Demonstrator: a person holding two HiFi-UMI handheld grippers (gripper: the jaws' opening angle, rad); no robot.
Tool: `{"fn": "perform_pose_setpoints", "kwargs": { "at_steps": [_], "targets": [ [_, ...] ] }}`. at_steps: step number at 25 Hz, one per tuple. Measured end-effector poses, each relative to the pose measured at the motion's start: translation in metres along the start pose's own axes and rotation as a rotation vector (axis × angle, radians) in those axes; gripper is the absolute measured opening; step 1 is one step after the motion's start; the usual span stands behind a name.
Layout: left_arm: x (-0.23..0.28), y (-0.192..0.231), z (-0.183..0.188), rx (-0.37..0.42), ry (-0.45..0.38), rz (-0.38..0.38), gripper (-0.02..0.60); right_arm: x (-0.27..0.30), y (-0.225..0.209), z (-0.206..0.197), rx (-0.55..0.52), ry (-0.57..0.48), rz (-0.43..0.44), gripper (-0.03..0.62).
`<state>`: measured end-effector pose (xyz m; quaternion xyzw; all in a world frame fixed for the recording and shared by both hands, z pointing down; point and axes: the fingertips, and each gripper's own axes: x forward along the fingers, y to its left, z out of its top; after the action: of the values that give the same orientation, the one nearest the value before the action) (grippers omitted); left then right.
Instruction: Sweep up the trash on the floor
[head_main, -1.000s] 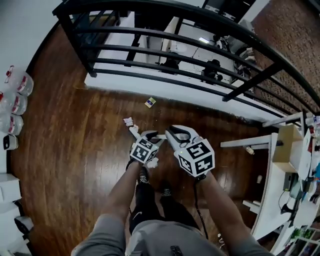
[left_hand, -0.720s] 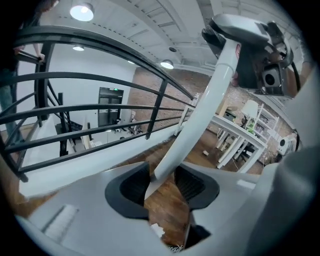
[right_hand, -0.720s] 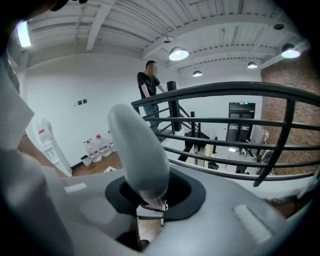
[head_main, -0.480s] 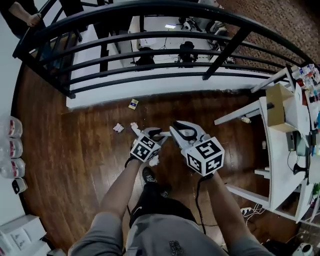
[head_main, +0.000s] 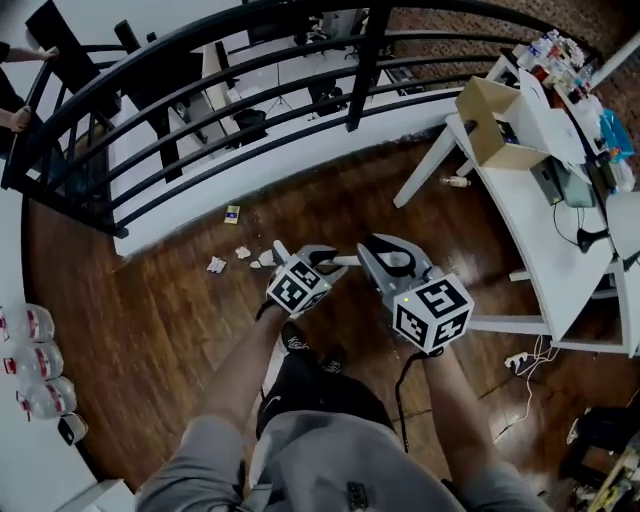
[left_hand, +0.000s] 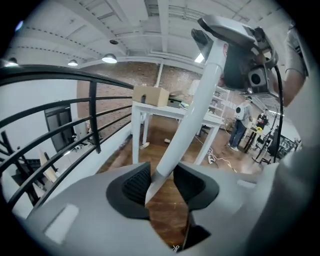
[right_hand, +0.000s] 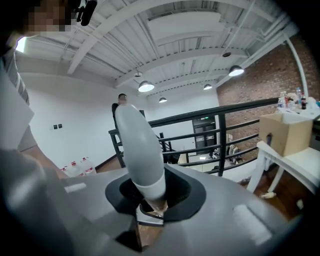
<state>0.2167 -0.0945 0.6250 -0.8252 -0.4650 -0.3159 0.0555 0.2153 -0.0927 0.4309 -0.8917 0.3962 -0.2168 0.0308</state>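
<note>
Trash (head_main: 216, 265) now lies farther left (table (head_main: 520, 220) nearer).

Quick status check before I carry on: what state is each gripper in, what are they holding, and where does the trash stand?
left gripper: jaws have just been closing, clamped on the white handle.
right gripper: shut on the grey handle.
white handle: lifted, its end between the left jaws, clear of the floor.
trash scraps: lying on the wood floor, unswept.
</note>
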Motion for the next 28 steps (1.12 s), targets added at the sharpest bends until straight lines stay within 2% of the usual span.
{"fn": "perform_pose_setpoints", "kwargs": {
  "at_steps": [6,12,17,22,25,28],
  "targets": [
    [0.042,-0.087,0.021,0.116,0.041,-0.171,0.143,-0.089,-0.022,-0.015,0.053,-0.068,-0.146,0.066],
    [0.067,-0.139,-0.005,0.165,0.112,-0.361,0.143,-0.119,-0.023,-0.053,0.087,-0.044,-0.275,0.066],
    [0.071,-0.164,-0.045,0.193,0.155,-0.514,0.143,-0.126,-0.019,-0.089,0.193,-0.030,-0.412,0.066],
    [0.046,-0.176,-0.099,0.262,0.221,-0.674,0.143,-0.116,0.018,-0.125,0.284,-0.024,-0.560,0.066],
    [0.023,-0.170,-0.129,0.289,0.253,-0.743,0.144,-0.102,0.043,-0.139,0.341,-0.045,-0.636,0.066],
    [0.003,-0.154,-0.146,0.309,0.274,-0.770,0.144,-0.086,0.061,-0.143,0.384,-0.066,-0.678,0.066]
  ]
}}
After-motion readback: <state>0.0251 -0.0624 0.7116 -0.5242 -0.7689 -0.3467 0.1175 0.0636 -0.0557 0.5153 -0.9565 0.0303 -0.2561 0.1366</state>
